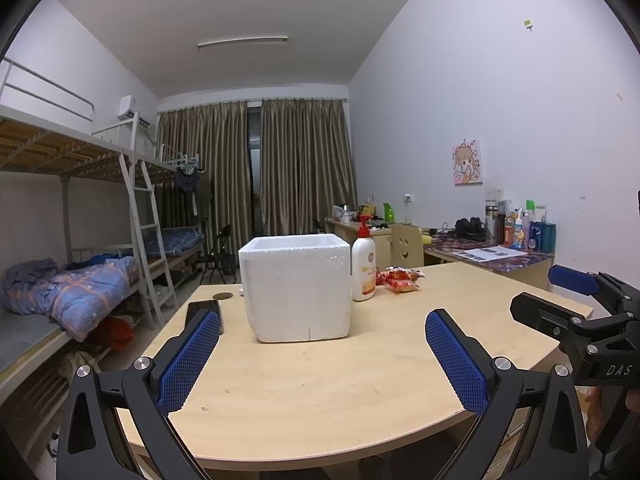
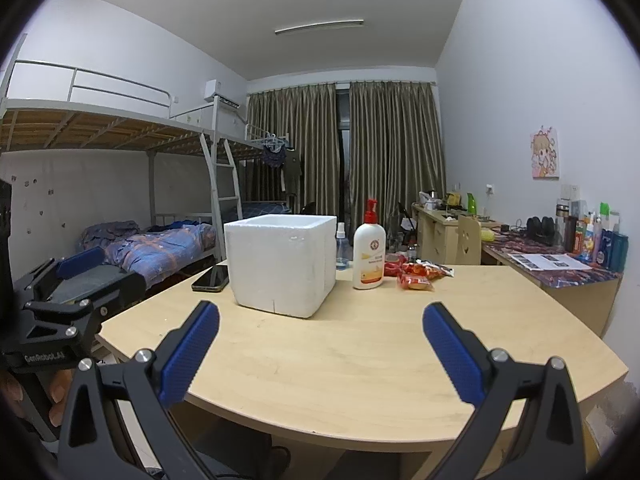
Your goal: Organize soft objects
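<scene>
The white foam box [image 1: 295, 286] stands upright and open-topped on the pale wooden table [image 1: 360, 380], and everything else is placed here relative to it. In the left wrist view the left gripper [image 1: 324, 320] hovers above the near edge of the table, on the near side of the box, with its 2 blue-padded fingers [image 1: 188, 364] spread wide and nothing between them. The right gripper [image 2: 320, 316] hangs likewise on the near side of the box, its 2 fingers [image 2: 456, 356] also wide apart and empty. Each gripper shows at the edge of the other's view: the right one off to the right of the box, the left one off to its left, both clear of the table's contents.

Just right of the box stands a white lotion bottle [image 2: 369, 249] with a red pump, upright and close to the box's right wall without clearly touching it. Right of that bottle, further from the box, lie several red snack packets [image 2: 418, 274] in a loose cluster on the tabletop; these are the soft things, and all of them lie outside the box. Behind the box's right rear corner a small clear spray bottle [image 2: 341, 249] peeks out. At the box's left side a dark phone [image 2: 211, 278] lies flat on the table, just beside its left wall. Whether anything sits inside the box cannot be told, since its interior is hidden from both views.
</scene>
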{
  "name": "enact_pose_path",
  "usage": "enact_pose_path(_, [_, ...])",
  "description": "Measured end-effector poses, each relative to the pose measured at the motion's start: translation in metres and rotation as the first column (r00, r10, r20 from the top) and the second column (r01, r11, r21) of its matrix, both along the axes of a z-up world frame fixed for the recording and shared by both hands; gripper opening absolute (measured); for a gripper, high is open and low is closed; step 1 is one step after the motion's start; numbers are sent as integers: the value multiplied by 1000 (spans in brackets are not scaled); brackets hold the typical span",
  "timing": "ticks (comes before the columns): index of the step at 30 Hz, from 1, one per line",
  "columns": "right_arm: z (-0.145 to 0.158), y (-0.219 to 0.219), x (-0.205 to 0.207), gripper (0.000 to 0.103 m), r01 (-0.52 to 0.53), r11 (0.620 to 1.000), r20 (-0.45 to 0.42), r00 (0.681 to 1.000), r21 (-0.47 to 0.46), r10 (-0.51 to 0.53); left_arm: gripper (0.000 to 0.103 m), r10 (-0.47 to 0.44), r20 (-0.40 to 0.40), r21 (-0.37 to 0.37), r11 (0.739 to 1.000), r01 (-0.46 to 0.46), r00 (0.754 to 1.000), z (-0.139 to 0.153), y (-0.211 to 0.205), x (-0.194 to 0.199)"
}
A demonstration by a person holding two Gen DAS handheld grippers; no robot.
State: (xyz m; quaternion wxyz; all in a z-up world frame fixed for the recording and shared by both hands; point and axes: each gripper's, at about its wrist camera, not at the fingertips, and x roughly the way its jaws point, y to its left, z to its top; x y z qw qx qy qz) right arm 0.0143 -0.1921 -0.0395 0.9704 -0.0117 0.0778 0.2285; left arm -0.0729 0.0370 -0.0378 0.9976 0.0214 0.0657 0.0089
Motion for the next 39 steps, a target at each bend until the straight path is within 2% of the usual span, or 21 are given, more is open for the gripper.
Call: enact_pose_path(39, [-3, 5, 3, 103, -1, 1000, -21, 1000, -16, 1, 103, 1, -2, 1, 1000, -1, 1000, 1, 1, -2])
